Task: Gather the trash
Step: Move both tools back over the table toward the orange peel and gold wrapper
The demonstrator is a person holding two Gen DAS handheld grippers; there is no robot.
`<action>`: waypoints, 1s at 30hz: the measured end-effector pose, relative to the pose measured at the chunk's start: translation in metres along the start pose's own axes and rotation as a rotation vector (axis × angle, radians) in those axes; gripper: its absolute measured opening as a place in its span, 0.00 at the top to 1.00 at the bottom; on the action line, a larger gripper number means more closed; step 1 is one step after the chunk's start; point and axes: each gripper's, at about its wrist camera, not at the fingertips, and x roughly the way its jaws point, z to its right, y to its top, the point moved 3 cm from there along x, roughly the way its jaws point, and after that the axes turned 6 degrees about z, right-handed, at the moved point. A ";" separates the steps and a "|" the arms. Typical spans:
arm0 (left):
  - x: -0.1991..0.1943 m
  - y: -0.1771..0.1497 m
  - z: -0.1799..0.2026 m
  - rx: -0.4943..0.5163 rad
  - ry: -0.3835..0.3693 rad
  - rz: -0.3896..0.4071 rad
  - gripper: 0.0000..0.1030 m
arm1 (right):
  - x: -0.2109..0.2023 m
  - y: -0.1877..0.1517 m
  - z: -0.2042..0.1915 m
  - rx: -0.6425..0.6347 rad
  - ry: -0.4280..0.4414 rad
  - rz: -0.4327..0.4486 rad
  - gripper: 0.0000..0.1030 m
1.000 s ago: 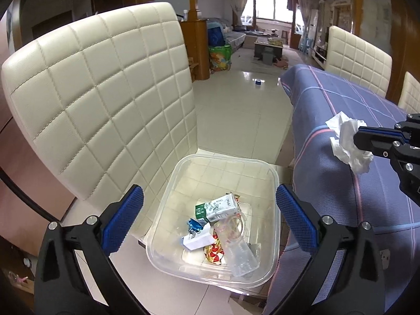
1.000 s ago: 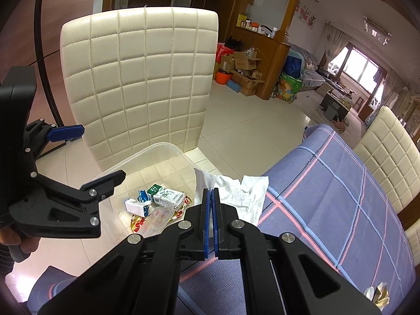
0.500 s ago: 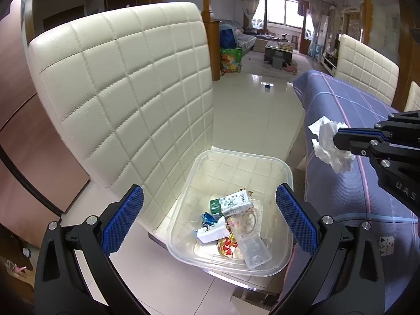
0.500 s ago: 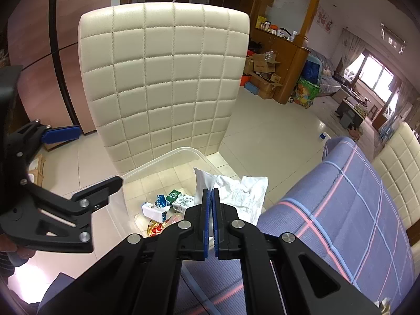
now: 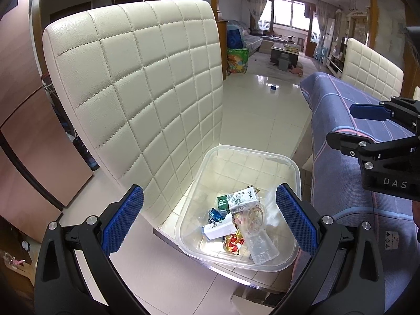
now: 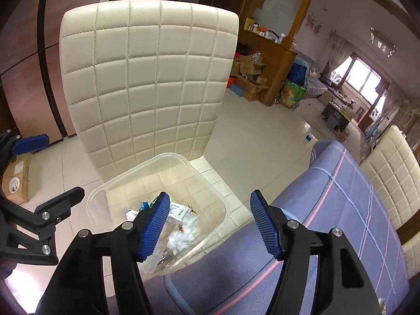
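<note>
A clear plastic bin [image 5: 252,152] [image 6: 168,156] sits on the chair seat and holds a green-and-white carton [image 5: 240,198], a clear bottle [image 5: 260,244], a small white box [image 5: 219,229] and a red-yellow wrapper [image 5: 232,244]. A crumpled white tissue [image 6: 181,239] lies in the bin, free of any finger. My right gripper [image 6: 210,225] [image 5: 354,126] hangs over the bin's table-side edge; its jaws are opening with nothing between them. My left gripper [image 5: 210,223] [image 6: 50,169] is open and empty in front of the bin.
The bin rests on a cream quilted chair [image 5: 147,92] [image 6: 149,78]. A table with a blue plaid cloth [image 5: 354,183] [image 6: 341,223] stands close on the right, with another cream chair [image 6: 393,178] behind it. A cardboard box [image 6: 15,181] sits on the tiled floor at left.
The right gripper's jaws, shut on the white tissue before, have parted and the tissue has dropped into the bin. Both views have shifted slightly toward the chair.
</note>
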 end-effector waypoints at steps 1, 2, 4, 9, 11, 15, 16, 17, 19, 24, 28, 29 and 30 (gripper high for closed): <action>-0.001 0.000 0.001 0.001 -0.004 0.000 0.03 | -0.002 -0.001 0.001 -0.001 -0.003 0.002 0.40; -0.002 0.001 0.003 0.004 -0.007 0.001 0.03 | -0.004 -0.001 0.002 0.000 -0.002 0.002 0.40; -0.006 0.002 0.009 0.017 -0.011 0.008 0.03 | -0.010 -0.003 0.004 0.008 -0.004 0.002 0.40; -0.022 0.005 0.028 0.053 -0.037 0.025 0.03 | -0.031 -0.010 0.012 0.028 -0.023 0.009 0.40; -0.030 0.006 0.038 0.070 -0.049 0.031 0.03 | -0.044 -0.017 0.019 0.040 -0.035 0.014 0.40; -0.045 0.008 0.064 0.106 -0.089 0.036 0.03 | -0.070 -0.034 0.035 0.065 -0.073 0.017 0.39; -0.049 0.008 0.072 0.116 -0.102 0.037 0.03 | -0.078 -0.041 0.040 0.073 -0.083 0.016 0.39; -0.052 0.008 0.079 0.125 -0.115 0.038 0.03 | -0.086 -0.047 0.046 0.081 -0.096 0.014 0.39; -0.060 0.010 0.100 0.152 -0.146 0.043 0.03 | -0.099 -0.060 0.056 0.097 -0.121 0.011 0.39; -0.077 0.012 0.150 0.191 -0.223 0.051 0.03 | -0.133 -0.102 0.094 0.159 -0.191 -0.022 0.39; -0.085 0.014 0.194 0.215 -0.285 0.051 0.03 | -0.163 -0.145 0.139 0.237 -0.264 -0.040 0.39; -0.087 0.014 0.209 0.220 -0.290 0.057 0.03 | -0.169 -0.155 0.149 0.259 -0.277 -0.046 0.39; -0.087 0.015 0.220 0.223 -0.296 0.054 0.03 | -0.174 -0.163 0.158 0.280 -0.286 -0.052 0.39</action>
